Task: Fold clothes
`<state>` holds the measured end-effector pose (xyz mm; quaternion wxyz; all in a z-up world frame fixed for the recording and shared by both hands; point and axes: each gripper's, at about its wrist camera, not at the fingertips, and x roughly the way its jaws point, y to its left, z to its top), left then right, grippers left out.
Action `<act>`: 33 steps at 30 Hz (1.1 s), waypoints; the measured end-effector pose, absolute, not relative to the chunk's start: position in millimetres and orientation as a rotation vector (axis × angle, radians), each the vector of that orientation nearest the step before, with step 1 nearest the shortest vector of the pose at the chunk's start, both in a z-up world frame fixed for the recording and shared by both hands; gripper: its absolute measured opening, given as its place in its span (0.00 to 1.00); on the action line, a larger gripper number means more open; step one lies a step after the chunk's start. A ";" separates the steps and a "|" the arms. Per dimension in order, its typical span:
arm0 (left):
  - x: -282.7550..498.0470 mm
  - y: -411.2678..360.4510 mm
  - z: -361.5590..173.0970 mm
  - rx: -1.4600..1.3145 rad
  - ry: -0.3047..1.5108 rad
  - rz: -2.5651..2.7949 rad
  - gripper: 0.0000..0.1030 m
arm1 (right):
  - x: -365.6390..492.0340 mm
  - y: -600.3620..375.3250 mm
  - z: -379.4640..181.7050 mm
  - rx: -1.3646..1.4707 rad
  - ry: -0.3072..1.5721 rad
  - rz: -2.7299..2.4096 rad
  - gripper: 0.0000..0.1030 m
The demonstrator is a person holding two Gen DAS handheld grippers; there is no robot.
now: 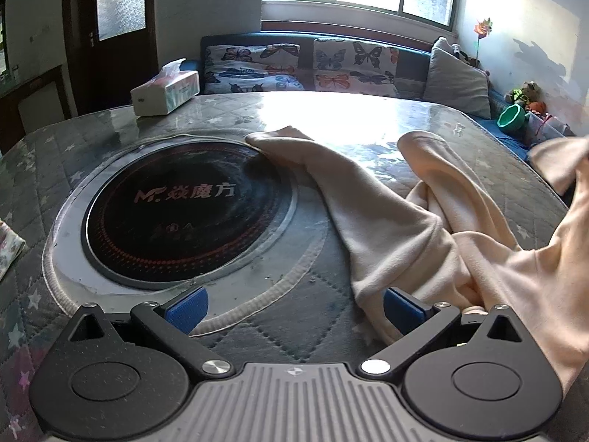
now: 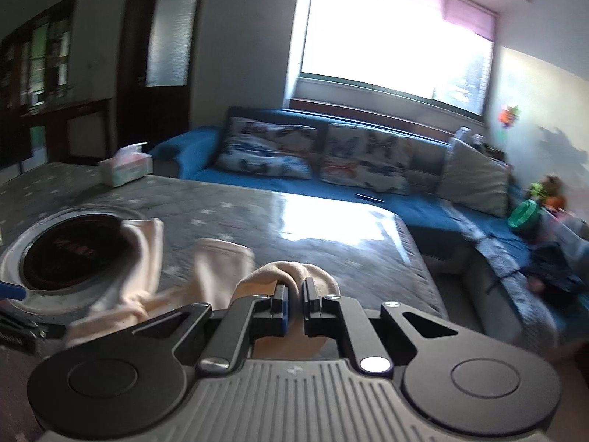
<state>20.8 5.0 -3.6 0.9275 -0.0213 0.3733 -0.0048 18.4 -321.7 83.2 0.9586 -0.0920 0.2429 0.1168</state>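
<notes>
Peach-coloured soft fabric garment (image 1: 423,228) lies crumpled on the grey star-quilted table (image 1: 331,316), at three o'clock from the round black induction cooktop (image 1: 184,206). Left gripper (image 1: 294,305) is released, jaws wide apart. Right gripper (image 2: 294,302) pinches a garment fold.
</notes>
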 end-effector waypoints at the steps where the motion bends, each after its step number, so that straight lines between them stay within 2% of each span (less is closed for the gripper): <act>1: 21.1 3.5 -3.4 -0.041 0.765 -0.012 1.00 | 14.3 -328.0 82.7 -0.183 0.494 0.221 0.06; 18: 28.9 -14.4 -5.5 0.001 0.780 -0.042 1.00 | -32.0 -428.3 21.1 0.011 0.659 -0.100 0.07; 25: 47.6 -13.0 -7.5 0.006 0.776 -0.031 0.99 | -41.4 -431.4 15.6 0.013 0.693 -0.090 0.16; 29: 65.9 -10.6 -5.2 -0.012 0.769 -0.038 0.88 | -47.3 -429.7 21.5 0.014 0.704 -0.040 0.23; 33: 89.7 -8.8 -5.9 -0.029 0.762 -0.039 0.79 | -55.8 -423.8 29.7 0.013 0.692 0.022 0.25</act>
